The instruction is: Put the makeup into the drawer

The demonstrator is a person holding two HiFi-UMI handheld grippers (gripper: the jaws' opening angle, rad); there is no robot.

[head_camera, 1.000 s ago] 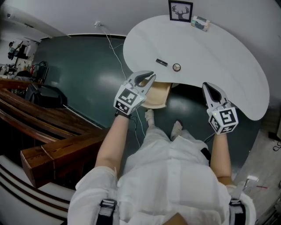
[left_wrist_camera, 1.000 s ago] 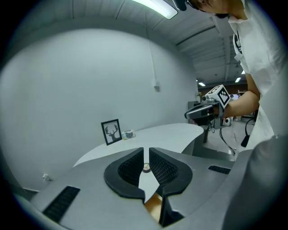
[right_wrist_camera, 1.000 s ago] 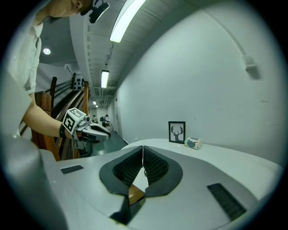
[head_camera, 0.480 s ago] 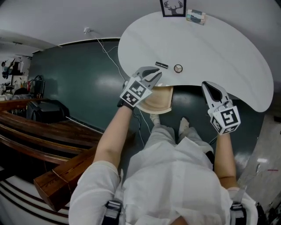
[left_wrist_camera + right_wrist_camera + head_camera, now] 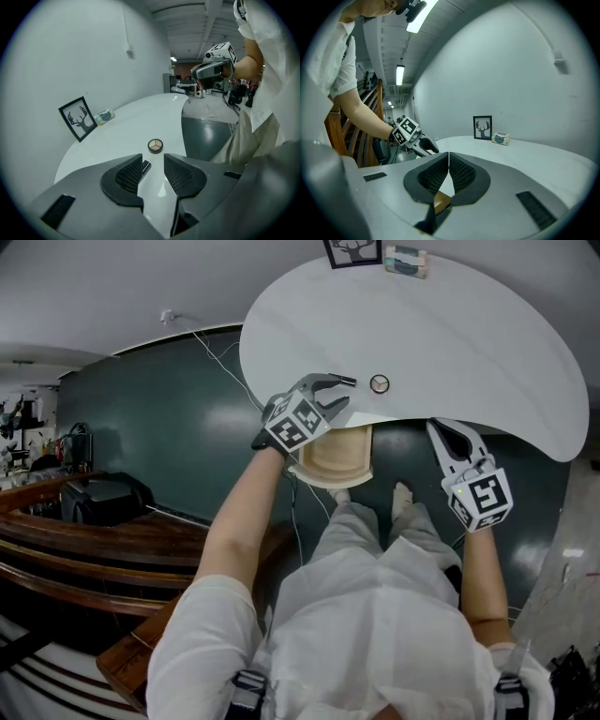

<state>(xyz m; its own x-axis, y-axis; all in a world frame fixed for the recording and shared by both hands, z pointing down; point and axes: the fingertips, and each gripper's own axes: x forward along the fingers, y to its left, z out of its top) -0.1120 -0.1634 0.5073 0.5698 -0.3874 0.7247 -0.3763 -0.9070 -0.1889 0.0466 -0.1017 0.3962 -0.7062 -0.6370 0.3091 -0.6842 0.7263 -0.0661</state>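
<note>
Table (image 5: 469, 334) nearer (drawer (image 5: 339, 454) open, green floor (image 5: 150, 427)).

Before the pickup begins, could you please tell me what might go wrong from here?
The left gripper, jaws opening, has the black stick off-centre by one pad, so closing might roll it away rather than grip it. The round compact lies just beyond and could get knocked toward the table edge.

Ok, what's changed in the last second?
The left gripper swung from over the open drawer onto the table, jaws opening over the black stick, not gripping yet. The right gripper, shut, barely shifted; the round compact and stick are unmoved.
</note>
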